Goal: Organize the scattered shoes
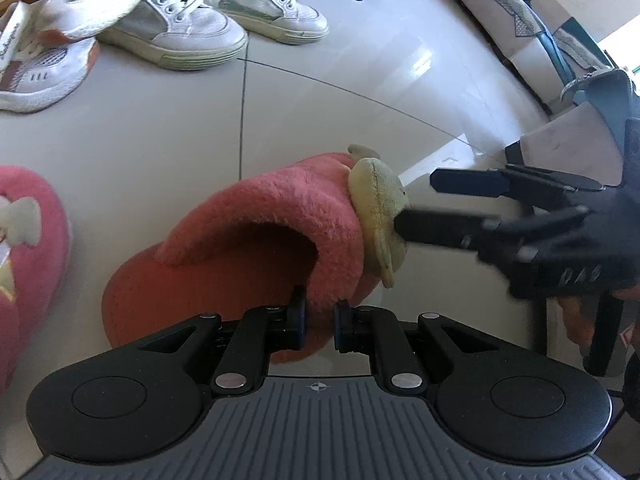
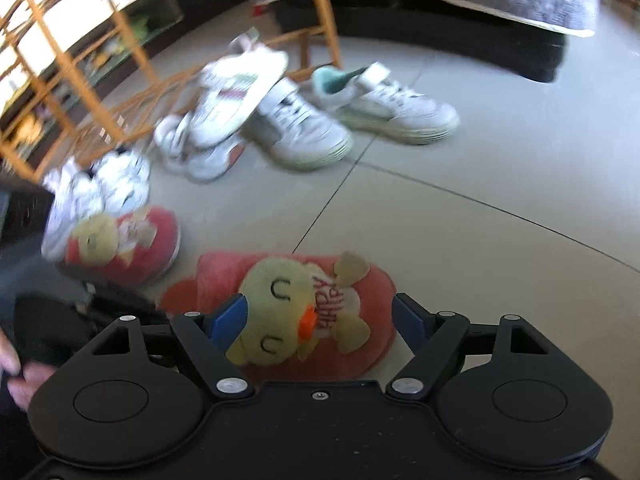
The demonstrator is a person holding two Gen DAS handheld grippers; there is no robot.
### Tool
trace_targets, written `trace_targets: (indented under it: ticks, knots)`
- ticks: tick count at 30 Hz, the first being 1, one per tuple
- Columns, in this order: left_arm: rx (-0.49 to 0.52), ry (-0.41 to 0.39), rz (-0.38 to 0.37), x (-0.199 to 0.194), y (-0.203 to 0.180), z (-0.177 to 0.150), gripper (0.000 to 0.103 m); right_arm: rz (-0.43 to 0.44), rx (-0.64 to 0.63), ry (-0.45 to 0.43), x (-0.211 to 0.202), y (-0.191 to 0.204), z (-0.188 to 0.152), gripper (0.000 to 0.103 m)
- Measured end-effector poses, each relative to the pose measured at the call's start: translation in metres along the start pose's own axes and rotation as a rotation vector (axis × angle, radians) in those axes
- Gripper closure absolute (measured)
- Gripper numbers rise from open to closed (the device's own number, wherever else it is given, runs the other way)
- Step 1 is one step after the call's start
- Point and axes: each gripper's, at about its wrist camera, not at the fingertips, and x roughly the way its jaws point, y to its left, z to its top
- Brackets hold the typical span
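Left gripper (image 1: 319,325): clamped on pink plush slipper (image 1: 256,240) side wall.
Right gripper (image 2: 316,320): jaws wide, straddling duck toe (image 2: 280,304), empty.
Mate slipper (image 2: 124,244): ten o'clock; set alongside, toes matching.

Fluffy pink plush slipper (image 1: 256,240), glossy smooth floor tiles (image 1: 360,80), white leather-look sneakers (image 1: 180,28)

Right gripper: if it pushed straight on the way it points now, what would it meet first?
Probably the yellow plush duck on the pink fluffy slipper, lying between the right gripper and its open jaws; depth is unclear.
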Motion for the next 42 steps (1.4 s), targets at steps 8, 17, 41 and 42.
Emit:
trace_targets:
  ticks: [8,17,41,42]
  knots:
    - [0.026,0.011,-0.012,0.000,-0.002,-0.004,0.082,0.029,0.019,0.037,0.005,-0.002,0.004,0.019]
    - [0.023,-0.011,-0.030,0.005,-0.002,-0.004,0.088,0.041,-0.087,0.078,0.006,0.006,0.007,0.019]
    - [-0.097,0.002,0.038,-0.035,0.022,-0.018,0.090,0.081,-0.332,0.209,0.041,0.057,-0.001,0.019]
    - [-0.094,0.002,0.047,-0.037,0.024,-0.017,0.090,0.079,-0.341,0.211,0.043,0.060,-0.001,0.019]
